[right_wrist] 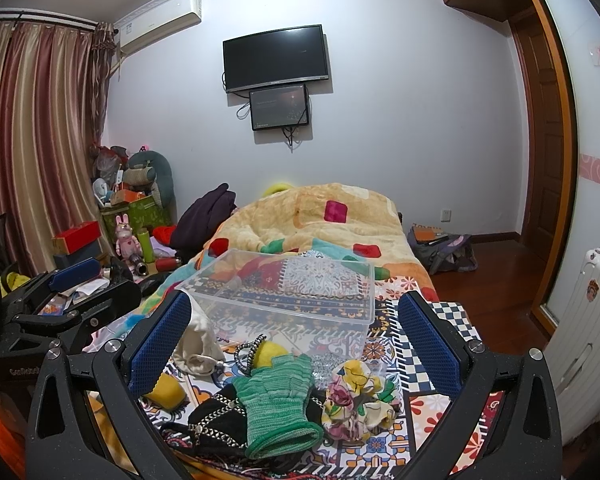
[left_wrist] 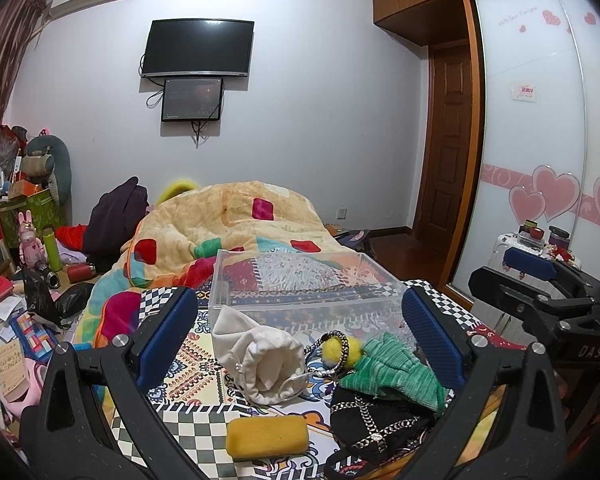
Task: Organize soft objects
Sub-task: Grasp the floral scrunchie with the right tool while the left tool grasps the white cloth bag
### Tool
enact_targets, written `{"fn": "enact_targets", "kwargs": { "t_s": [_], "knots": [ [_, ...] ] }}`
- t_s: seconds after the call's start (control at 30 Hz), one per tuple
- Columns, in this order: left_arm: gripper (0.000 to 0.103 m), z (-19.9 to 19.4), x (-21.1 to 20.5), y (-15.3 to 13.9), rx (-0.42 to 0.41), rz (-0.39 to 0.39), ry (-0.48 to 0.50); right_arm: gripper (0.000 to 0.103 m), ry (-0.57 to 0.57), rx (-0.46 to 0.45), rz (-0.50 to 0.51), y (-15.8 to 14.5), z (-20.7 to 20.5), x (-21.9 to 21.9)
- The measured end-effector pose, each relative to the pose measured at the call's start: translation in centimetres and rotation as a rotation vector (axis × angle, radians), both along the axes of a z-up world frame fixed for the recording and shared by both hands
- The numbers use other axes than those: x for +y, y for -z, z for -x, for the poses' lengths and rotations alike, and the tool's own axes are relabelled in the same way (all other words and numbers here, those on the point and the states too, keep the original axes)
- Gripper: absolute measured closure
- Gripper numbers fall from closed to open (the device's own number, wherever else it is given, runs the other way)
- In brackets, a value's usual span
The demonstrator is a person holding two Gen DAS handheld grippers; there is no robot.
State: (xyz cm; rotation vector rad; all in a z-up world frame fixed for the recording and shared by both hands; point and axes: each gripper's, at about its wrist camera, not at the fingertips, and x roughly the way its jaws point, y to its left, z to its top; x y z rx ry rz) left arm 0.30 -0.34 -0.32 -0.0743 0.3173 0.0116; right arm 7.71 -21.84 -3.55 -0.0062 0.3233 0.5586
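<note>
A green knitted glove [right_wrist: 278, 402] is seen nearest, draped over a black studded item [right_wrist: 212, 416]. Both the left gripper [left_wrist: 300, 344] and right gripper [right_wrist: 296, 344] are held wide apart, empty. Bare patterned cloth [right_wrist: 416, 344] is left beside the clear bin [right_wrist: 284, 296].

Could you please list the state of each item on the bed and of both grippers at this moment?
clear plastic bin: upright, open-topped, nothing inside.
green glove: lying flat, partly over the black bag.
black bag: slumped on the bedcover.
white pouch: crumpled, mouth open.
yellow sponge: lying flat, apart from the rest.
yellow ball: resting against the glove.
floral scrunchie: bunched beside the glove.
left gripper: open, holding nothing.
right gripper: open, holding nothing.
</note>
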Motion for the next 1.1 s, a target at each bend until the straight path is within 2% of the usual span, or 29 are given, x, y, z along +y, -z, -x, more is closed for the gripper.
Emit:
{"fn": "enact_targets", "kwargs": {
  "t_s": [0.17, 0.37, 0.47, 0.63, 0.7, 0.83, 0.93, 1.0, 1.03, 1.1],
  "knots": [
    [0.0, -1.7, 0.8, 1.2, 0.076, 0.02, -0.013, 0.0, 0.007, 0.022, 0.023, 0.6, -0.8, -0.1],
    [0.0, -4.6, 2.3, 3.2, 0.203, 0.049, -0.026, 0.0, 0.005, 0.125, 0.02, 2.6, -3.0, -0.9],
    [0.006, -5.6, 2.8, 3.8, 0.233, 0.052, -0.026, 0.001, 0.023, 0.159, 0.032, 3.5, -3.8, -1.1],
    [0.012, -7.1, 2.7, 5.3, 0.288, -0.008, -0.044, 0.02, 0.049, 0.244, 0.05, 5.1, -5.4, -1.7],
    [0.012, -7.5, 3.1, 6.0, 0.301, 0.009, -0.044, 0.029, 0.052, 0.289, 0.056, 6.1, -6.1, -1.8],
    [0.014, -8.5, 4.2, 7.7, 0.346, 0.069, -0.06, 0.035, 0.064, 0.373, 0.077, 7.8, -7.2, -1.9],
    [0.022, -8.9, 4.8, 8.3, 0.36, 0.112, -0.057, 0.049, 0.043, 0.451, 0.055, 9.0, -7.9, -2.3],
    [0.033, -8.8, 4.9, 8.5, 0.362, 0.122, -0.046, 0.061, 0.035, 0.475, 0.045, 9.0, -7.8, -2.5],
    [0.036, -8.8, 4.8, 8.6, 0.365, 0.124, -0.039, 0.063, 0.034, 0.479, 0.043, 9.0, -7.6, -2.5],
    [0.052, -8.7, 4.6, 8.7, 0.369, 0.118, -0.031, 0.075, 0.033, 0.478, 0.041, 8.8, -7.5, -2.4]
  ]
}}
